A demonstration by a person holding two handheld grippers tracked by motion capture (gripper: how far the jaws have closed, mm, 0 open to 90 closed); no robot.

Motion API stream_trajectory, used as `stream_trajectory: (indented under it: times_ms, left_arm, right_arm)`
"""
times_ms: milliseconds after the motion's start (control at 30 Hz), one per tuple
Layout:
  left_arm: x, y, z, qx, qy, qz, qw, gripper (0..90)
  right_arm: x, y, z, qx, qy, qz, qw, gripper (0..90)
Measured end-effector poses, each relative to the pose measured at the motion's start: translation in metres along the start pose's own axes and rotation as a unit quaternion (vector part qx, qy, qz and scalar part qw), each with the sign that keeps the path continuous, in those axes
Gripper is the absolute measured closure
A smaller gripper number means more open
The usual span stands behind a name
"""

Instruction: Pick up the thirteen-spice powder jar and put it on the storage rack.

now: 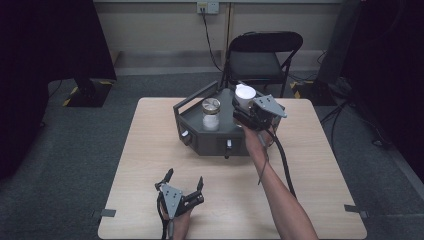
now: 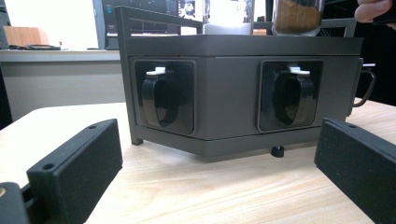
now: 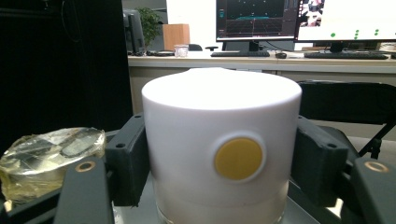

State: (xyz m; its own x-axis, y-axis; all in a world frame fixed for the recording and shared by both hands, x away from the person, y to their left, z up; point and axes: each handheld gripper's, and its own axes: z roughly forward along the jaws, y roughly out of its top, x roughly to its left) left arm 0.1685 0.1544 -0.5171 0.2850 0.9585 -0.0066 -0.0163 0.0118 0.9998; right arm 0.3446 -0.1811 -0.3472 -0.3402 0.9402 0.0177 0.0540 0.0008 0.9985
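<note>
A white, round plastic jar with a domed white lid (image 3: 221,140) fills the right gripper view. A flat yellow disc is set into its side, and the bottom band looks translucent. The right gripper (image 1: 248,111) has its black fingers (image 3: 127,158) clenched on the jar's two sides. In the high view the jar (image 1: 245,93) stands on the far right part of a dark grey, angular metal rack (image 1: 200,135), which sits on the far half of the light wooden counter (image 1: 150,150).

Just left of the white jar on the rack stands a clear glass jar with a glass lid (image 1: 211,113), with something white inside; the two jars are near but apart.

The left gripper (image 1: 184,184) rests at the counter's near edge, its fingers (image 2: 77,172) spread wide with nothing between them, facing the rack's front face and its two recessed black scoops (image 2: 163,98).

Bare counter lies open between the left gripper and the rack, and on both sides of the rack. A black folding chair (image 1: 262,57) stands just beyond the counter's far edge.
</note>
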Motion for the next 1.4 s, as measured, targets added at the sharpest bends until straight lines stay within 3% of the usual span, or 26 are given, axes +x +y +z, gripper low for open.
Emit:
stream_trajectory:
  times_ms: [333, 1400]
  left_arm:
    - [0.001, 0.0, 0.0, 0.0, -0.002, 0.0, 1.0, 0.2]
    - [0.001, 0.0, 0.0, 0.0, -0.002, 0.0, 1.0, 0.2]
  right_arm:
    - [0.002, -0.008, 0.008, 0.017, -0.002, -0.002, 0.9999, 29.7]
    - [0.002, -0.018, 0.006, 0.001, -0.005, -0.002, 1.0, 29.6]
